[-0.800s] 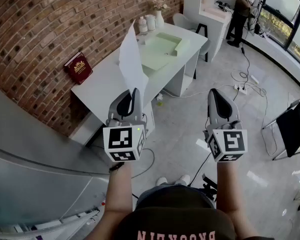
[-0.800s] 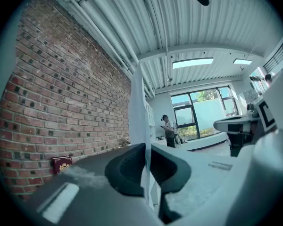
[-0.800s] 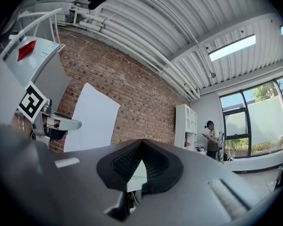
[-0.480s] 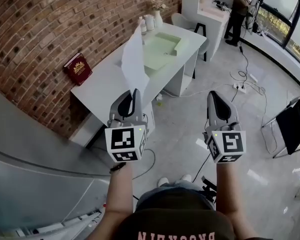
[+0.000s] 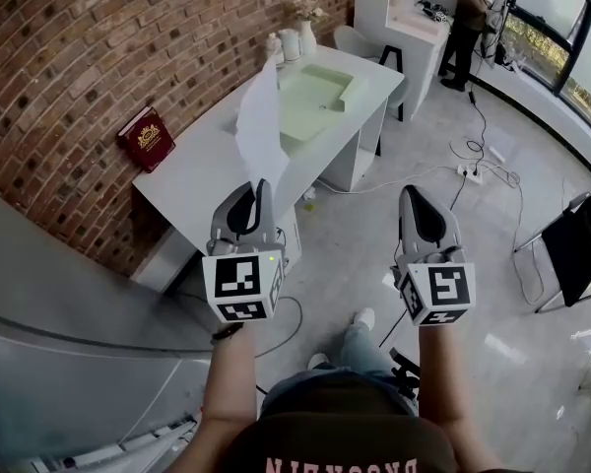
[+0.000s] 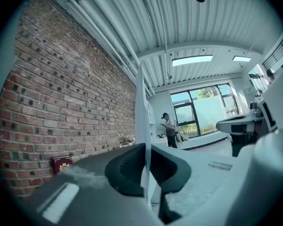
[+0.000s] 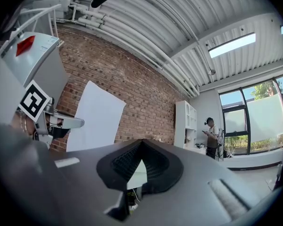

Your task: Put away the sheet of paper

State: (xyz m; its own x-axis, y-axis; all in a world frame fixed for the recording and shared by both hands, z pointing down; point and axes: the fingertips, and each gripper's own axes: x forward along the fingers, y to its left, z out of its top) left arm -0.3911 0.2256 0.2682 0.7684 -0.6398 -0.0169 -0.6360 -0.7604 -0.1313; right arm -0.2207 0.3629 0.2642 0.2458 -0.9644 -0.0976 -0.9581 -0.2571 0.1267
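White sheet of paper (image 5: 260,116) stands upright at frame centre, its lower edge pinched by the left gripper (image 5: 266,187). Right gripper (image 5: 407,194), lower right, is closed and empty. Beyond: white desk (image 5: 202,161), pale green tray (image 5: 320,92).

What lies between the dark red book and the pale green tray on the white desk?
Bare white desktop, as far as the head view shows; the held white paper sheet hides part.
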